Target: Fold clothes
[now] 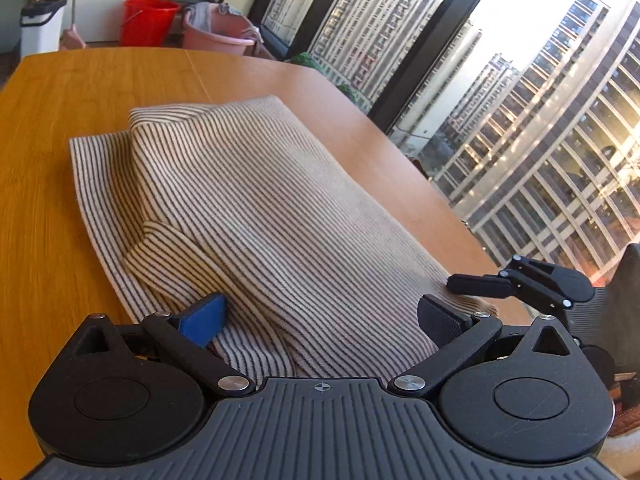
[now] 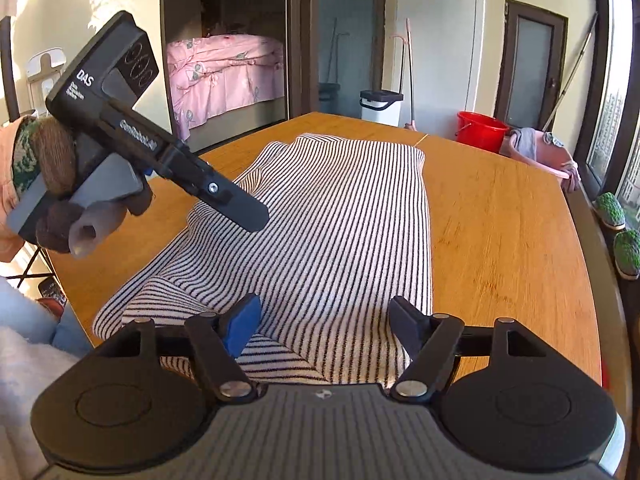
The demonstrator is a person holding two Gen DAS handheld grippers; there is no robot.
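Note:
A cream garment with thin dark stripes (image 1: 260, 208) lies folded into a long band on the wooden table (image 1: 60, 140). A sleeve is tucked in at its near left. My left gripper (image 1: 320, 320) stands open over the near end of the cloth, with its pads apart and fabric beneath them. In the right wrist view the same garment (image 2: 340, 220) stretches away from my right gripper (image 2: 325, 324). That gripper is open above the near hem and its pads are clear of the cloth. A gloved hand (image 2: 56, 168) holds the left gripper (image 2: 244, 212) above the garment's left side.
A red bucket (image 2: 480, 130), a pink basin (image 2: 552, 152) with rags and a white bin (image 2: 380, 106) stand on the floor past the table's far edge. Tall windows (image 1: 520, 120) run along the right side. Small potted plants (image 2: 612, 210) sit on the sill.

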